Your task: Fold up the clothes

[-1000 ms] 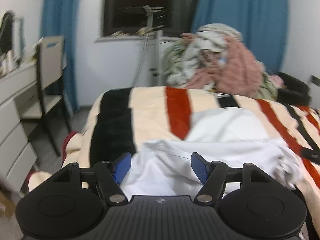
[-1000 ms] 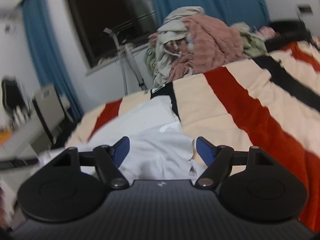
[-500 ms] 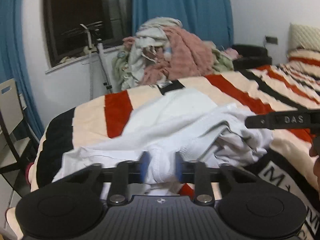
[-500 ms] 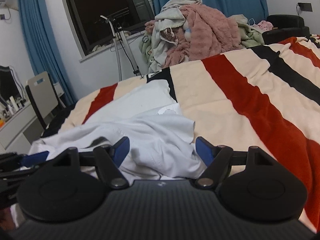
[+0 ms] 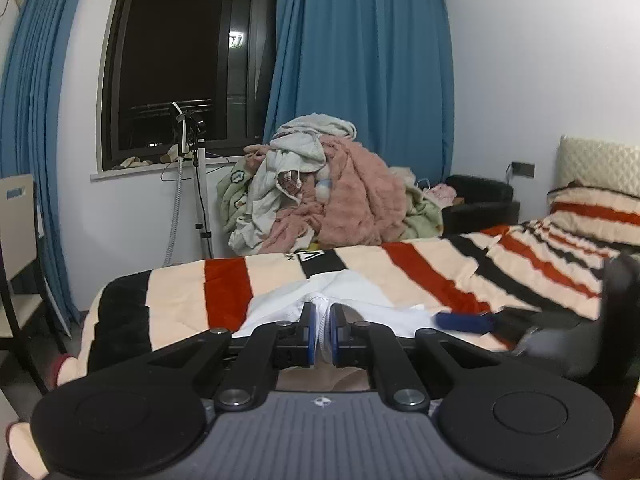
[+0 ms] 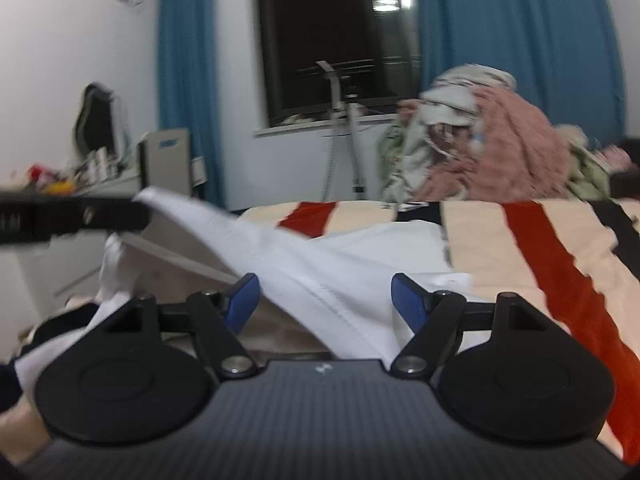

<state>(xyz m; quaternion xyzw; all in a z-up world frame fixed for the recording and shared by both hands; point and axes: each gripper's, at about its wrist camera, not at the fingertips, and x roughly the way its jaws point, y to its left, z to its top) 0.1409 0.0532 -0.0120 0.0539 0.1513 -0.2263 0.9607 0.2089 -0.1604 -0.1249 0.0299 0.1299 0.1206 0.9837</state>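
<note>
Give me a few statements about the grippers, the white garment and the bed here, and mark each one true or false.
1. The left gripper is pinching a fold of the white garment. True; its jaws are closing on the cloth.
2. The right gripper is clamped shut on the garment. False; its jaws stand wide apart, with the cloth lying between them.
3. The striped blanket on the bed is blue and green. False; it is cream, red and black.
4. A pile of clothes sits beyond the bed, in front of blue curtains. True.
</note>
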